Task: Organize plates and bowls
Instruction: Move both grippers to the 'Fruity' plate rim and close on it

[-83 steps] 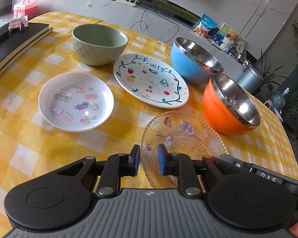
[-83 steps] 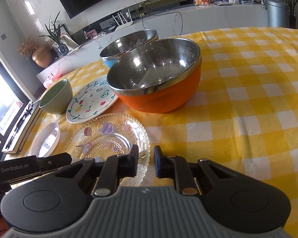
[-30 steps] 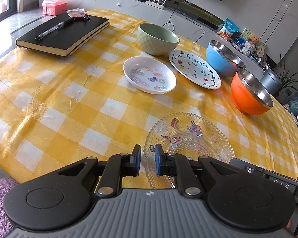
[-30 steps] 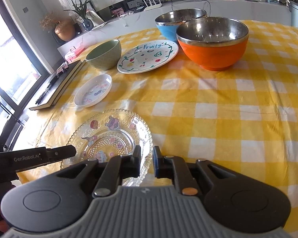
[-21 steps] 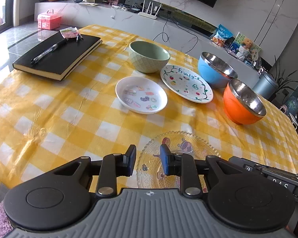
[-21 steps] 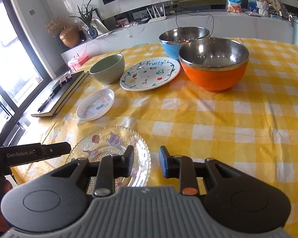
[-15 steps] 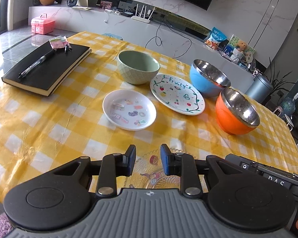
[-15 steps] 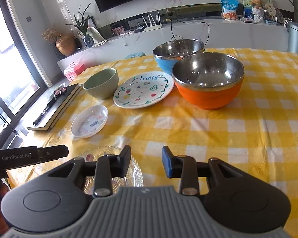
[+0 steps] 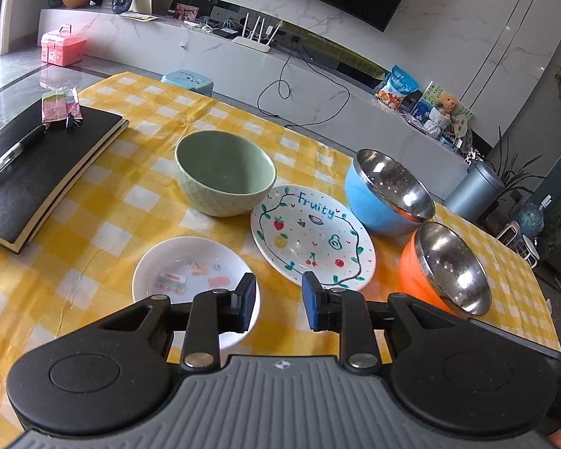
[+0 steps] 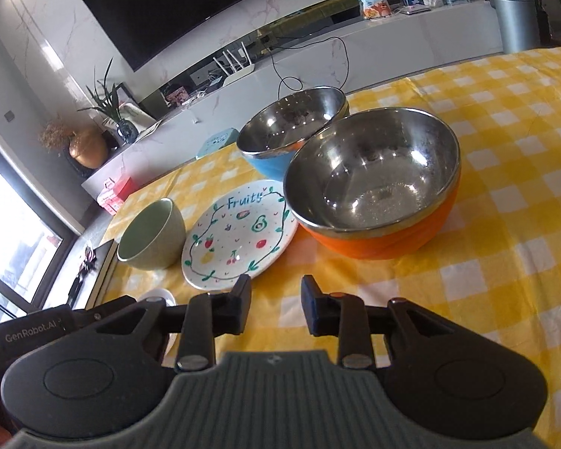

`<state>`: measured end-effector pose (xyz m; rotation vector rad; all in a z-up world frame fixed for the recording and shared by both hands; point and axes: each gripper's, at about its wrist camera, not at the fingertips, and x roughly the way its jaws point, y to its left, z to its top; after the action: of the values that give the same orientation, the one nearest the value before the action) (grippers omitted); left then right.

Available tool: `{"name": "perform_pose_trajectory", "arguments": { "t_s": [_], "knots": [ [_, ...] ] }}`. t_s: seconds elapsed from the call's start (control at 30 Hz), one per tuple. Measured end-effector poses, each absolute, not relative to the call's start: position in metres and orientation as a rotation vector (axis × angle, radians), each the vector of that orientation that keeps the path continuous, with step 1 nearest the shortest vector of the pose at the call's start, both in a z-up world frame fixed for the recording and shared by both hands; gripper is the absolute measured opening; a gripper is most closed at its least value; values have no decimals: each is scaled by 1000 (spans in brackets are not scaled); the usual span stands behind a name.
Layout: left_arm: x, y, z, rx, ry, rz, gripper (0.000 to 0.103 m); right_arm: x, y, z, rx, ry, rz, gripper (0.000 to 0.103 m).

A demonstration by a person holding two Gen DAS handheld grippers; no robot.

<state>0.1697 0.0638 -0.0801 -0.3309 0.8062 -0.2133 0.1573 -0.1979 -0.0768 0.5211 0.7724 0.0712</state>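
A small white sticker plate (image 9: 190, 273) lies on the yellow checked tablecloth (image 9: 104, 232), just beyond and left of the left gripper (image 9: 276, 301), jaws spread and empty; the right gripper (image 10: 275, 305), likewise spread, faces the Fruity plate (image 10: 239, 232); left gripper looks nearer.

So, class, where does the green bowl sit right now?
In the left wrist view the green bowl stands mid-table, just left of the fruit plate, behind the small white dish, right of the black notebook.

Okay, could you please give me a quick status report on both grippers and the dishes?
Left gripper open, empty. Right gripper open, empty. Small white plate beneath left fingers, Fruity plate ahead, untouched. Nothing in the way.
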Motion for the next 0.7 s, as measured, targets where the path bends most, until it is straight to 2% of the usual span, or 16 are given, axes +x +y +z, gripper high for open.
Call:
{"name": "perform_pose_trajectory", "arguments": {
  "t_s": [0.57, 0.6, 0.67, 0.7],
  "knots": [
    [243, 63, -119, -368, 861, -197, 30, 213, -198, -119, 678, 772, 17, 29],
    [244, 62, -121, -366, 867, -196, 30, 214, -197, -120, 675, 769, 18, 27],
    [247, 63, -124, -373, 879, -194, 30, 215, -196, -122, 676, 775, 15, 13],
    [247, 63, -125, -380, 880, -195, 30, 215, -196, -123, 682, 779, 14, 12]
  ]
}}
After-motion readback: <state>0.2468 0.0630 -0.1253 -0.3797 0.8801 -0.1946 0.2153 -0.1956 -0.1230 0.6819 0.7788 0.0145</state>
